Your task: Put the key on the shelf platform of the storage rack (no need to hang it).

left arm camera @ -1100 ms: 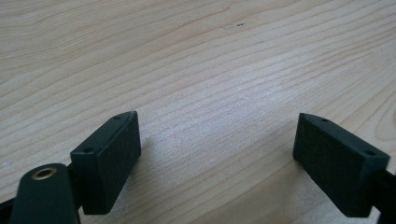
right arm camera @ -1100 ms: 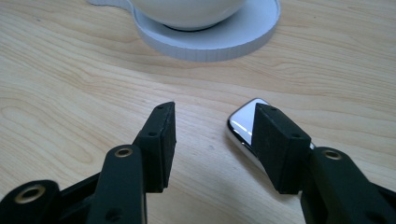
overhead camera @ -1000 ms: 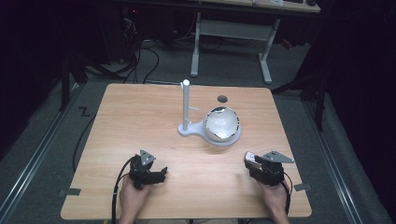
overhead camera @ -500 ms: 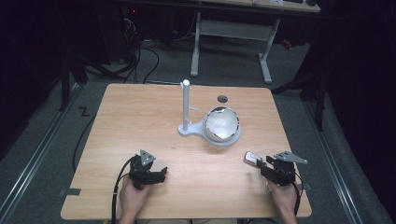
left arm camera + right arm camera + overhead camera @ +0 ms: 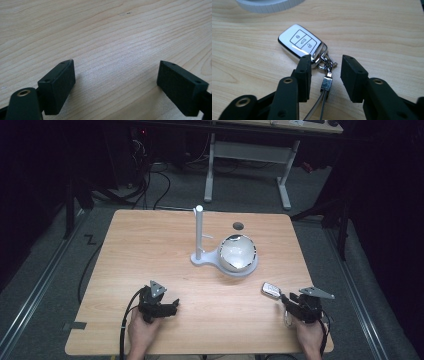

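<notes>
We see the right claw [image 5: 325, 75] released, jaws straddling the metal clasp and cord [image 5: 326, 72] of the glossy white car key fob [image 5: 300, 42]. The left claw [image 5: 117, 82] rests released on the light wooden table [image 5: 105, 32], well apart.

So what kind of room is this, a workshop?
Probably a lab or test room: a bare wooden table on grey floor, cables trailing behind it, another desk frame beyond. A car key and white stand look like props.
</notes>
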Demonstrator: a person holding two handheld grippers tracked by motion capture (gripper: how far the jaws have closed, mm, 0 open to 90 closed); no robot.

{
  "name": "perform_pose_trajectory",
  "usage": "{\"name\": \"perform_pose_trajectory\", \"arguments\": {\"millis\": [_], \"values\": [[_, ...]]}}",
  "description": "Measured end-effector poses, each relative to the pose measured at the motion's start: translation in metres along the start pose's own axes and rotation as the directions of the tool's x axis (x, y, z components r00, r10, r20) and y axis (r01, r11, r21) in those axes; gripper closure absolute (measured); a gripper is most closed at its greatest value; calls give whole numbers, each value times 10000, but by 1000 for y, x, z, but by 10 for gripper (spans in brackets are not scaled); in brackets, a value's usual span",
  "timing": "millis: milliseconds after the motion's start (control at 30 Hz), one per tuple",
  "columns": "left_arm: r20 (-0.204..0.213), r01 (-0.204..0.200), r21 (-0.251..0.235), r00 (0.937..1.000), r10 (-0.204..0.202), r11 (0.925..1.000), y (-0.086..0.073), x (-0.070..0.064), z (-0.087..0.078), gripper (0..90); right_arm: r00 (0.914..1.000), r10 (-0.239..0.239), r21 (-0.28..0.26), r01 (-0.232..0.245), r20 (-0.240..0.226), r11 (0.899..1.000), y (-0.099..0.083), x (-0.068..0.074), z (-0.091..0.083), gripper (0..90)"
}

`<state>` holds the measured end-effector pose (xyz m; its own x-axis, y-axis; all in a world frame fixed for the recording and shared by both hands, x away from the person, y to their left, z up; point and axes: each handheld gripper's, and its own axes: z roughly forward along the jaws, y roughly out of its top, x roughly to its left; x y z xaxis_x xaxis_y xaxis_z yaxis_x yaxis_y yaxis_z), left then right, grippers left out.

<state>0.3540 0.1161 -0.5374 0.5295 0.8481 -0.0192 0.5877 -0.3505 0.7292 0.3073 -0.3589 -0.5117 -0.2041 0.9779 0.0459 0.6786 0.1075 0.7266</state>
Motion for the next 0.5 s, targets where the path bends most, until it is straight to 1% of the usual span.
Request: {"name": "perform_pose_trajectory", "arguments": {"millis": [167, 233, 433, 500], "values": [[-2, -1, -1, 10000, 1, 10000, 0, 0, 0, 155, 9999, -102, 318, 102, 2, 9994, -4, 0, 6, 677], [-2, 1, -1, 10000, -1, 10000, 0, 0, 0, 155, 10000, -25, 415, 25, 7, 9991, -5, -1, 9, 693], [-1, -1, 1, 10000, 1, 10000, 0, 0, 0, 155, 9999, -72, 345, 68, 107, 9994, -6, 0, 11, 761], [-2, -3, -1, 10000, 3, 10000, 0, 0, 0, 155, 9997, -194, 350, 188, 175, 9992, -6, 1, 11, 784]]}}
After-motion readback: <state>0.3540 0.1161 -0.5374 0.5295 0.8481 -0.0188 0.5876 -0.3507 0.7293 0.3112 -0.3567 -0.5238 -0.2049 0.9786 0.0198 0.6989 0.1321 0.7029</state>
